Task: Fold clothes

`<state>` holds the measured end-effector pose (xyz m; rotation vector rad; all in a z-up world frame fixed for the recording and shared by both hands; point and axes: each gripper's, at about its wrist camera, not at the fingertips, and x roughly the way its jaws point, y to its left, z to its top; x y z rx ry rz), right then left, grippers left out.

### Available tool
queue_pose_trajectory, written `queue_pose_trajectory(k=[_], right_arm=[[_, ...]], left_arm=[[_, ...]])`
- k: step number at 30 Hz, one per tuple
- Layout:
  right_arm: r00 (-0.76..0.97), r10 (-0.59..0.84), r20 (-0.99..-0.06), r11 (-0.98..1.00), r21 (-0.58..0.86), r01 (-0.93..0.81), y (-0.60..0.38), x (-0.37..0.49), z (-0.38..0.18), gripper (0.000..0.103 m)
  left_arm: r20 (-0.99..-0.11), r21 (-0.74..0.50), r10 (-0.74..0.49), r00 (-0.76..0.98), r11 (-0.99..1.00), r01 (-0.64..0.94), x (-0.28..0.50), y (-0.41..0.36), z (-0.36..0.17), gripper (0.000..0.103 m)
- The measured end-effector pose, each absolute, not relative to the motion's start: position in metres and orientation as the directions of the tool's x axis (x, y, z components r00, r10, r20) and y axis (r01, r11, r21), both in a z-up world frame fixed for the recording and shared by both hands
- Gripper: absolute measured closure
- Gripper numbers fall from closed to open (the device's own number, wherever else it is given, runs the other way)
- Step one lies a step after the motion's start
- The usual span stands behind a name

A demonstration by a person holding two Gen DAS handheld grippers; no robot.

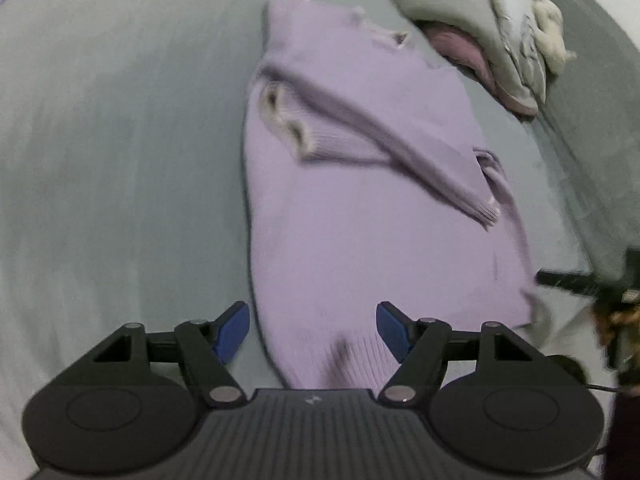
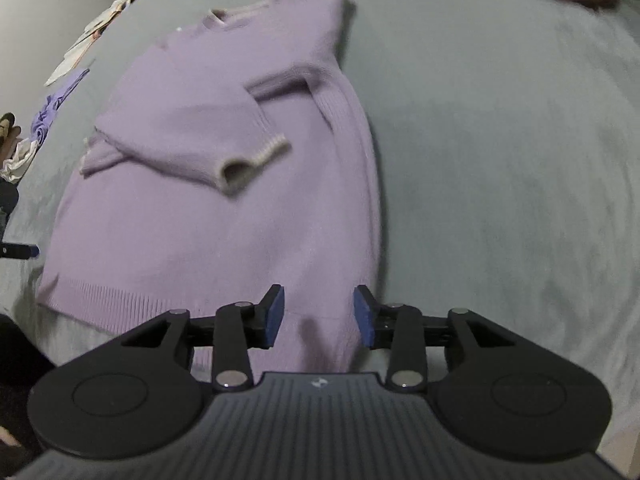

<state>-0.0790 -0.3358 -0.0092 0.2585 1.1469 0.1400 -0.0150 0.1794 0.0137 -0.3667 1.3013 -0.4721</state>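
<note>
We see a grey bedsheet [image 1: 120, 140] and, flat on it, the lilac knit sweater [image 1: 360, 240], both sleeves folded across its chest. A grey pillow [image 1: 460, 8] lies beyond the collar. Our left gripper [image 1: 313, 330] and right gripper [image 2: 319, 314] hover over the hem, jaws spread, holding nothing.

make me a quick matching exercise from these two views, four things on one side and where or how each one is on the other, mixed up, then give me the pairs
Things:
1. lilac sweater
2. sleeve cuff
3. left hand-held gripper
4. pillow

States:
A. open, over the hem's left corner
B. folded in across the chest
C. spread flat on the grey bed
D. beyond the collar end, at the head of the bed

Pairs: 1-C, 2-B, 3-A, 4-D
</note>
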Motion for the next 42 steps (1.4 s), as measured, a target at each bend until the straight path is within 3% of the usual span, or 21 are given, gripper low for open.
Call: queue_pose_trajectory(k=[2, 14, 18, 21, 23, 25, 28, 32, 35, 42], right_arm=[[0.391, 0.259, -0.883, 0.952, 0.302, 0.050, -0.342, -0.087, -0.014, 0.059], [0.336, 0.251, -0.908, 0.955, 0.290, 0.070, -0.344, -0.106, -0.032, 0.059], [0.331, 0.245, -0.911, 0.959, 0.277, 0.051, -0.340, -0.105, -0.036, 0.059], [0.329, 0.240, -0.913, 0.964, 0.264, 0.029, -0.338, -0.105, -0.037, 0.060], [0.330, 0.246, -0.911, 0.964, 0.265, 0.016, -0.337, -0.105, -0.037, 0.070], [0.328, 0.281, -0.902, 0.956, 0.294, -0.011, -0.334, -0.105, -0.037, 0.084], [0.344, 0.330, -0.879, 0.939, 0.342, -0.027, -0.333, -0.105, -0.035, 0.092], [0.430, 0.462, -0.776, 0.863, 0.505, -0.017, -0.351, -0.104, -0.016, 0.093], [0.508, 0.507, -0.696, 0.815, 0.579, -0.021, -0.363, -0.095, 0.003, 0.093], [0.673, 0.483, -0.560, 0.770, 0.638, -0.021, -0.382, -0.032, 0.035, 0.093]], left_arm=[[-0.822, -0.544, -0.549, 0.152, 0.836, 0.077, -0.020, 0.181, 0.002, 0.033], [-0.829, -0.524, -0.539, 0.151, 0.842, 0.130, -0.027, 0.160, -0.014, 0.034], [-0.831, -0.514, -0.535, 0.151, 0.843, 0.156, -0.029, 0.158, -0.013, 0.046], [-0.833, -0.509, -0.533, 0.148, 0.843, 0.172, -0.031, 0.155, -0.015, 0.061], [-0.836, -0.500, -0.526, 0.155, 0.847, 0.179, -0.032, 0.155, -0.017, 0.068], [-0.831, -0.503, -0.532, 0.164, 0.844, 0.187, -0.034, 0.156, -0.018, 0.088], [-0.809, -0.530, -0.559, 0.181, 0.828, 0.185, -0.036, 0.157, -0.017, 0.095], [-0.741, -0.594, -0.626, 0.243, 0.780, 0.195, -0.038, 0.163, -0.003, 0.096], [-0.638, -0.673, -0.694, 0.334, 0.713, 0.198, -0.028, 0.174, 0.019, 0.096], [-0.483, -0.729, -0.680, 0.551, 0.661, 0.176, 0.034, 0.178, 0.042, 0.096]])
